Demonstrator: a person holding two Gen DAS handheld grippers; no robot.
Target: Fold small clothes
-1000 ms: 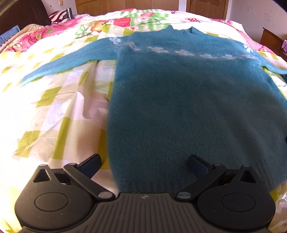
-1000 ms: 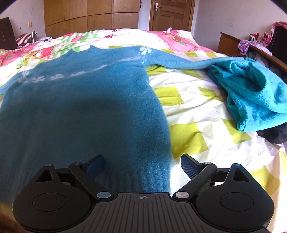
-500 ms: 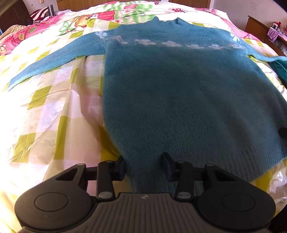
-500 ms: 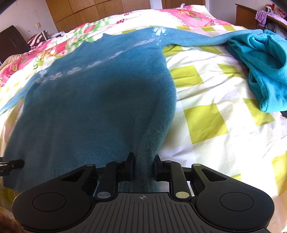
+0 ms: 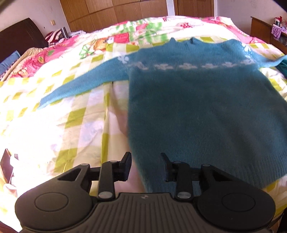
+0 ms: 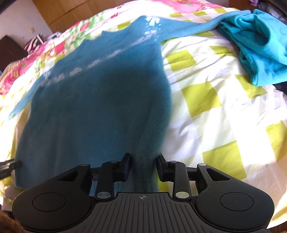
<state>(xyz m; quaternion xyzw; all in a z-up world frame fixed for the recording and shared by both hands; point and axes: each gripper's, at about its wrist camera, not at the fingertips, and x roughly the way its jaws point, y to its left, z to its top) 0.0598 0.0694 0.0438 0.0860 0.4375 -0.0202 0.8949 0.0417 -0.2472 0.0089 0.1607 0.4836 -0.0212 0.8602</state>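
Observation:
A fuzzy teal sweater [image 5: 197,107] with a band of white flowers lies flat on the bed, neck at the far end and sleeves spread out. My left gripper [image 5: 146,161] holds the hem's near left corner. Its jaws are closing, and the fabric bunched between them is raised a little off the bedspread. In the right wrist view, my right gripper [image 6: 143,161] holds the near right corner of the sweater [image 6: 98,107]. Its jaws are opening slightly, but knit still fills the gap between the pads. The left gripper's tip shows at that view's left edge.
The bedspread [image 6: 215,116] is white with yellow-green checks, and pink with cartoon prints farther back. A crumpled turquoise fleece garment [image 6: 260,53] lies at the right, touching the sweater's right sleeve. A dark headboard [image 5: 19,35] stands at the left, wooden wardrobes [image 5: 125,12] behind and a cabinet [image 5: 260,28] at the right.
Both grippers went from wide open over the hem to closed on its two corners. They have since risen, and the hem has lifted with them. The right wrist has rolled.

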